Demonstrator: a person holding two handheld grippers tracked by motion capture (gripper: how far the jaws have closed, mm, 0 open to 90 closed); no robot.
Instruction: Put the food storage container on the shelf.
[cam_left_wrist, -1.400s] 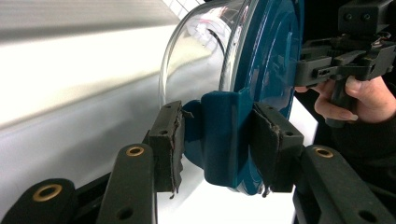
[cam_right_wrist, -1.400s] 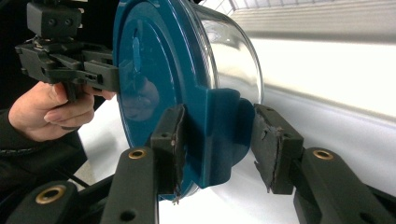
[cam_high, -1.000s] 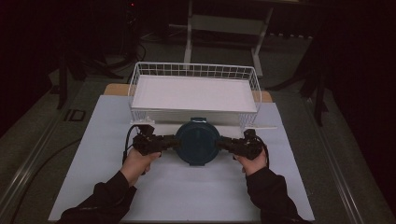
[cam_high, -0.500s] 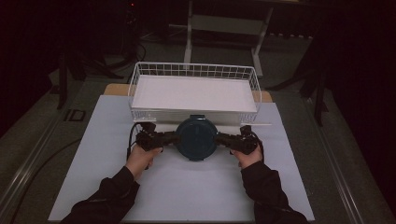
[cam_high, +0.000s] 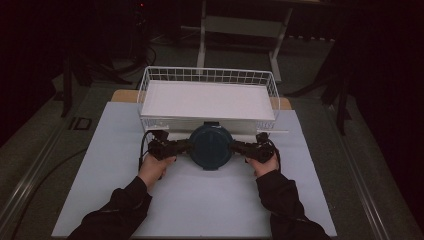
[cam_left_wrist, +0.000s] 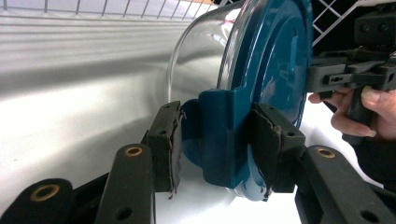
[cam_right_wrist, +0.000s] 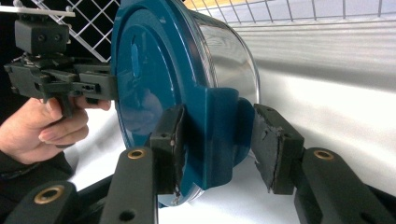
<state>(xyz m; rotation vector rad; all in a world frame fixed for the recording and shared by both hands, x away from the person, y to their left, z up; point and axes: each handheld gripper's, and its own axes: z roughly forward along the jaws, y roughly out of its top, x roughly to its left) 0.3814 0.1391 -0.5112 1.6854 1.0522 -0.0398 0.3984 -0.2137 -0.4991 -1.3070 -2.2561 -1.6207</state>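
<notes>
Two grippers hold one item: a clear glass container (cam_high: 210, 146) with a teal snap-on lid (cam_left_wrist: 275, 70), positioned just in front of the near wall of the white wire basket (cam_high: 145, 85), over the pale table sheet (cam_high: 200, 200).

Left gripper (cam_left_wrist: 215, 144): jaws clamped on the lid's latch tab on that side, pads pressed against both faces of the tab. In the high view this gripper (cam_high: 167, 147) sits at the container's left.

Right gripper (cam_right_wrist: 217, 147): jaws around the opposite latch tab. One pad bears on the tab; the other pad appears to stand slightly off it, so full clamping cannot be confirmed. In the high view this gripper (cam_high: 252, 148) sits at the container's right.

Whether the container rests on the sheet or is carried just above it cannot be determined.

Handling assessment (judgement):
- Glass body: rigid, fairly heavy for its size, breakable on impact with the basket wire.
- Glass wall: smooth and glossy, likely slippery; not a suitable grip surface.
- Lid tabs: stiff plastic with flat faces, the best available hold. They are hinged latches, however, and could flip open under load, releasing the lid from the body.
- Recommended hold: both tabs together, evenly loaded, container kept level.
- Basket interior behind the container holds a white liner and no other contents.
</notes>
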